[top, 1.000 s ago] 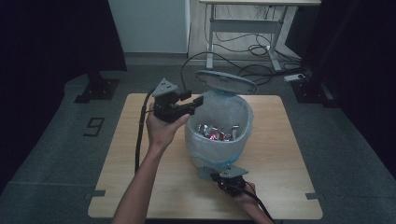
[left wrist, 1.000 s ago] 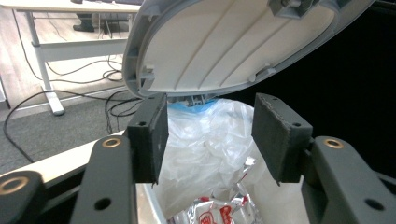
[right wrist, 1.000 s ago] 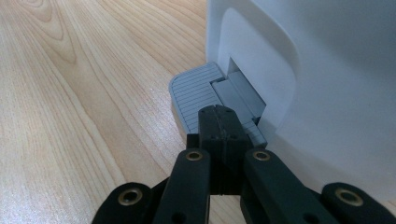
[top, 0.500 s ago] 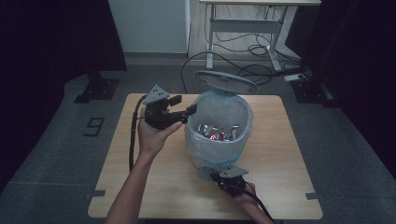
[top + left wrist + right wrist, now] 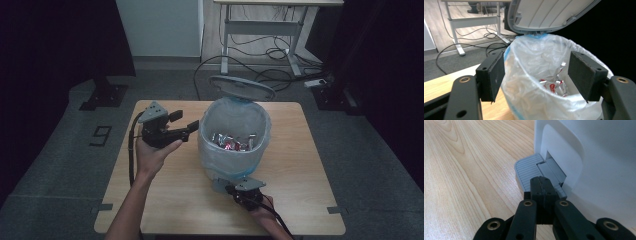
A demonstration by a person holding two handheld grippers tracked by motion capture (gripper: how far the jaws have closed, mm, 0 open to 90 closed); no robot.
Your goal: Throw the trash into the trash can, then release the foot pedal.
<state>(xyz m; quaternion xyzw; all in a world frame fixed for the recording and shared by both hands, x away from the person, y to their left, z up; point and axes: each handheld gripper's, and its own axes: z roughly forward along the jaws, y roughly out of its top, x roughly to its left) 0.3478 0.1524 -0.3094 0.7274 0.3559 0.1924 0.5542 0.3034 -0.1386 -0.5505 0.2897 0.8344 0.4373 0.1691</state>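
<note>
A white pedal bin [image 5: 220, 160] lined with a clear plastic bag stands mid-table, its grey lid [image 5: 241, 87] raised. Crumpled red and silver wrappers [image 5: 232, 141] lie inside. My left gripper [image 5: 186, 121] hovers just left of the bin's rim, pointing at it. Its jaws have just been opening and nothing is between them. In the left gripper view the two pads frame the bag's rim [image 5: 524, 97] and the wrappers [image 5: 554, 85]. My right gripper [image 5: 541, 180] is shut, its tips resting on the grey ribbed pedal [image 5: 529, 168] at the bin's foot [image 5: 604, 170].
The wooden table [image 5: 165, 200] has bare room left and right of the bin. Behind it the grey floor carries loose cables [image 5: 260, 50] and a desk frame [image 5: 227, 35]. A black stand base [image 5: 102, 95] sits at the far left.
My left gripper has drawn back leftward and slightly down from the bin's rim, and its jaws stand wider. The right gripper stays on the pedal and the lid stays up.
</note>
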